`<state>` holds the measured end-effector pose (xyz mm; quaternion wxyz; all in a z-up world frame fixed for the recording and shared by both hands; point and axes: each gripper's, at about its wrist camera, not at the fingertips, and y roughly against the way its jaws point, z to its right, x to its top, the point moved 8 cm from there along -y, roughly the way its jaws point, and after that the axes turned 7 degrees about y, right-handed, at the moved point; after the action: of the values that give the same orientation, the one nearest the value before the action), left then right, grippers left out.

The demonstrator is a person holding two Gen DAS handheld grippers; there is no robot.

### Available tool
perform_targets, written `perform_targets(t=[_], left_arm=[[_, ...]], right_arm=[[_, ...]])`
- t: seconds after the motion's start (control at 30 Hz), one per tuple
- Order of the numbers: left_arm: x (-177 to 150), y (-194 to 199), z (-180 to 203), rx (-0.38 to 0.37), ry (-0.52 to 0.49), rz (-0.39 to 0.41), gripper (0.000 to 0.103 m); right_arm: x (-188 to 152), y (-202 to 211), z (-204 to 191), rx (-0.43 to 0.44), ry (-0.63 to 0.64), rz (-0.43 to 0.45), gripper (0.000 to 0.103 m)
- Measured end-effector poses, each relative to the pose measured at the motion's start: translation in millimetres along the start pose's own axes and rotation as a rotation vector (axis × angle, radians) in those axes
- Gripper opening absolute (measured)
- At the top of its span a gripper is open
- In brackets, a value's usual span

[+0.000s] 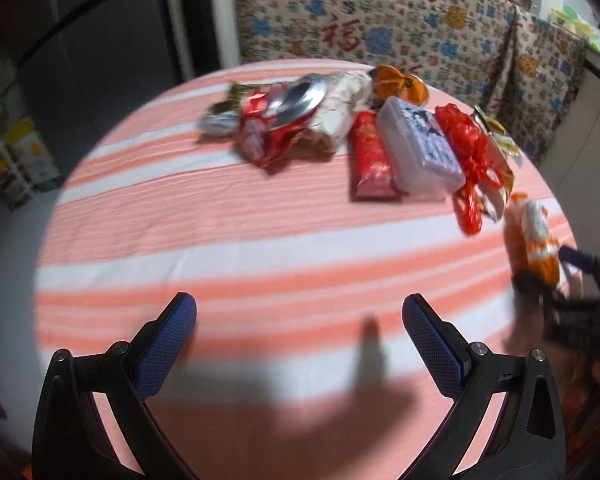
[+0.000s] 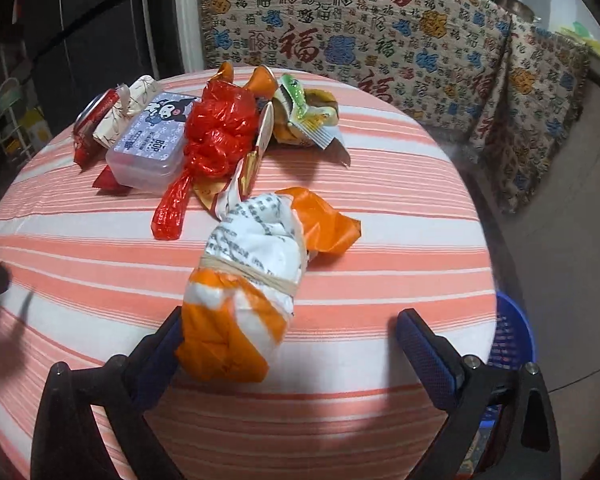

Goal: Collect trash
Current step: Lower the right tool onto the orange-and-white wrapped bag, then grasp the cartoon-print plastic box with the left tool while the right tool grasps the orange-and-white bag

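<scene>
Most trash still sits on the tabletop (image 2: pixel 380 360). The right tongs (image 2: pixel 288 332) are spread around an orange bag (image 2: pixel 244 312). The left tongs (image 1: pixel 300 312) are spread, holding nothing.

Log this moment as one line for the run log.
left gripper: open, empty | right gripper: open around orange bag | blue basket: beside table

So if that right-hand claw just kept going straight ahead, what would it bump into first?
Most likely the crumpled orange-and-white plastic bag tied with a rubber band: it already lies between the open fingers of the right gripper, close against the left one. Beyond it lies the red plastic bag, though depth is hard to judge.
</scene>
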<state>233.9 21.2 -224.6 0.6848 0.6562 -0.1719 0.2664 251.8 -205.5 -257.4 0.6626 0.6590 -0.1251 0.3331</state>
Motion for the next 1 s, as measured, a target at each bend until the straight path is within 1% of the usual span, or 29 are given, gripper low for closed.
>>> perform_targets(t=[0.1, 0.17, 0.23, 0.3, 0.37, 0.4, 0.47, 0.5, 0.53, 0.57, 0.6, 0.67, 0.73, 0.8, 0.87, 1.0], left_arm=[[19, -25, 17, -0.049, -0.031, 0.004, 0.101], [30, -38, 28, -0.063, -0.059, 0.008, 0.096], [39, -49, 34, -0.076, -0.079, 0.005, 0.085], [46, -60, 39, -0.090, -0.086, -0.009, 0.081], [51, -65, 44, -0.094, -0.104, 0.005, 0.081], [53, -67, 48, -0.102, -0.113, 0.007, 0.079], [56, -68, 56, -0.126, -0.133, 0.013, 0.069], [56, -68, 62, -0.137, -0.152, 0.016, 0.061], [56, -68, 66, -0.143, -0.169, 0.020, 0.049], [55, -66, 69, -0.157, -0.180, 0.023, 0.042], [54, -66, 71, -0.171, -0.185, 0.022, 0.030], [55, -65, 71, -0.178, -0.178, 0.025, 0.029], [55, -64, 67, -0.204, -0.151, 0.015, 0.002], [52, -60, 62, -0.222, -0.127, 0.007, 0.002], [45, -53, 55, -0.217, -0.128, 0.010, 0.001], [20, -34, 38, -0.207, -0.136, -0.013, 0.001]], right_arm=[[1, -1, 3, 0.010, 0.005, 0.016, 0.103], [1, 0, 2, 0.004, 0.002, 0.036, 0.103], [1, 1, 2, 0.001, 0.000, 0.043, 0.103], [1, 1, 2, 0.000, 0.001, 0.044, 0.103], [0, 1, 2, -0.001, 0.000, 0.048, 0.103], [1, 1, 3, -0.002, 0.000, 0.049, 0.103], [1, 0, 3, -0.003, -0.001, 0.051, 0.103], [1, 0, 3, -0.003, -0.001, 0.052, 0.103], [1, 0, 3, -0.002, -0.001, 0.052, 0.103], [1, 0, 3, -0.002, -0.001, 0.052, 0.103], [1, 0, 3, -0.002, -0.001, 0.052, 0.103], [1, 0, 2, -0.002, -0.002, 0.052, 0.103], [1, 0, 3, -0.002, -0.002, 0.052, 0.103], [1, 0, 2, -0.002, -0.002, 0.052, 0.103], [1, 0, 2, -0.001, -0.002, 0.052, 0.103], [1, -1, 2, -0.001, -0.002, 0.051, 0.103]])
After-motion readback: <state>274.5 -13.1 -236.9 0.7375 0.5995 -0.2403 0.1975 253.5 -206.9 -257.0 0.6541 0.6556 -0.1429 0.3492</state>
